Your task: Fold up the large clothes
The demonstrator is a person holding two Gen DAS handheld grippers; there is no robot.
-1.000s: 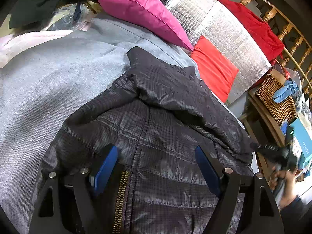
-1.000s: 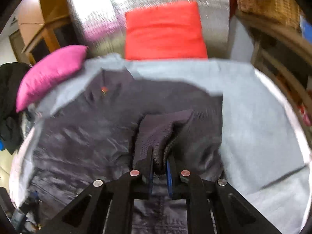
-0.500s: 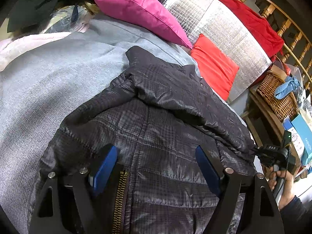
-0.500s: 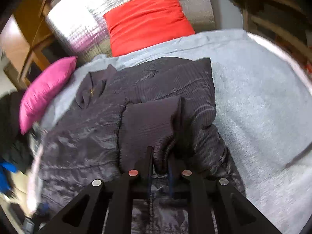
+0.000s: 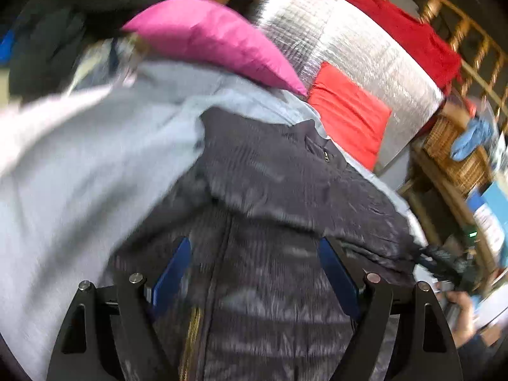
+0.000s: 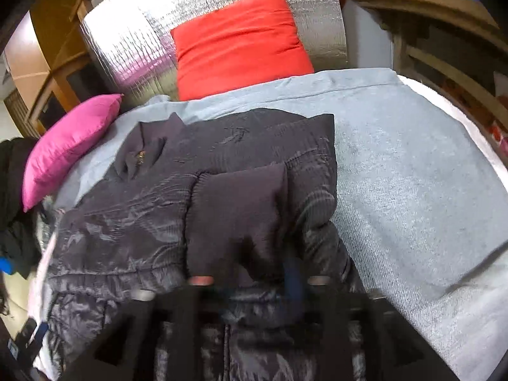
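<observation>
A dark quilted jacket lies on a grey blanket, its sleeve folded across the chest. My left gripper is open, its blue pads either side of the zipper, just above the jacket front. In the right wrist view the jacket fills the middle, and the ribbed sleeve cuff lies over it. My right gripper is blurred; its jaws stand apart with the cuff's end between them. It also shows in the left wrist view at the sleeve end.
A pink pillow, a red cushion and a silver foil pad stand at the back. A wicker basket and wooden shelf are at the right. Dark clothes pile at the left. The grey blanket lies bare right of the jacket.
My right gripper's jaws have opened, letting go of the sleeve cuff, which now lies on the jacket. My left gripper has shifted, bringing the zipper between its pads; both views are blurred.
</observation>
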